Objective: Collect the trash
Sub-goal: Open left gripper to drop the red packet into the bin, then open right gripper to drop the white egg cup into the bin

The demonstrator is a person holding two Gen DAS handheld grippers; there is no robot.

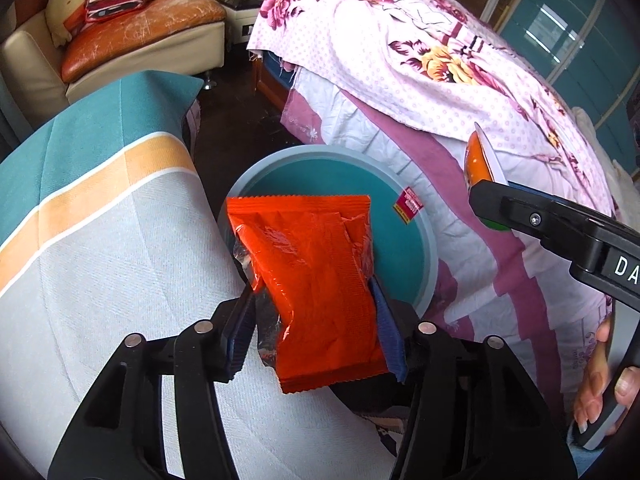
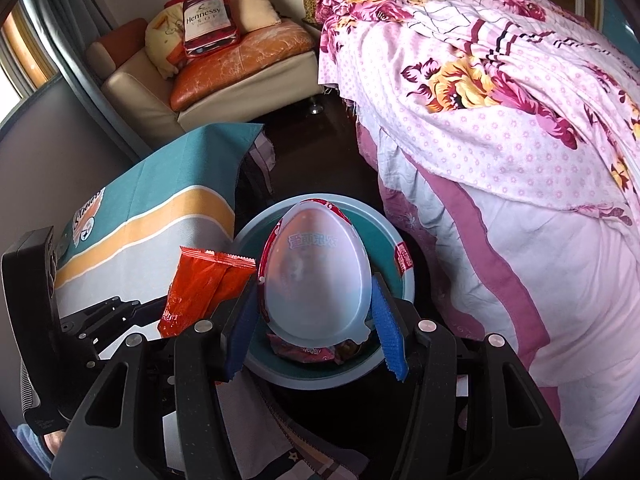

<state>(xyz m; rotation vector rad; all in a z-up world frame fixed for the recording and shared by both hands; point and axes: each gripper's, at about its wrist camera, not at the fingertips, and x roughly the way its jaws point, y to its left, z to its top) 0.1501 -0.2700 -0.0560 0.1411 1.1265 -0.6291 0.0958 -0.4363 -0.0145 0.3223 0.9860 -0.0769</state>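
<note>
1. Your left gripper (image 1: 316, 316) has the red wrapper (image 1: 316, 288) between its two blue pads. The jaws stand about half open. The right pad lies against the wrapper's edge, but at the left pad a small gap shows, so the hold looks loose; I cannot tell whether the pads press on it.
2. The red wrapper hangs above the near-left rim of the round bin (image 1: 430, 240), which stands on the dark floor between the striped cloth (image 1: 100, 220) and the bed.
3. Your right gripper (image 2: 316, 308) holds the egg-shaped plastic shell (image 2: 316, 272). Its jaws are about half open, and both blue pads touch the sides of the shell, left and right.
4. The egg-shaped plastic shell is directly over the mouth of the round bin, with the pointed end toward the far rim. It has a red border and some printed letters on the pale face.
5. Inside the bin, under the shell near the near rim, some other wrapper (image 2: 308, 350) already lies.
6. A small red label (image 1: 408, 204) sits on the inner wall at the right rim of the bin.
7. The flowered blanket (image 1: 420, 56) covers the bed on the right side. A sofa (image 2: 224, 76) with cushions stands at the far wall.
8. In the left view, your hand (image 1: 600, 392) shows at the right edge, on the handle of the right gripper.
</note>
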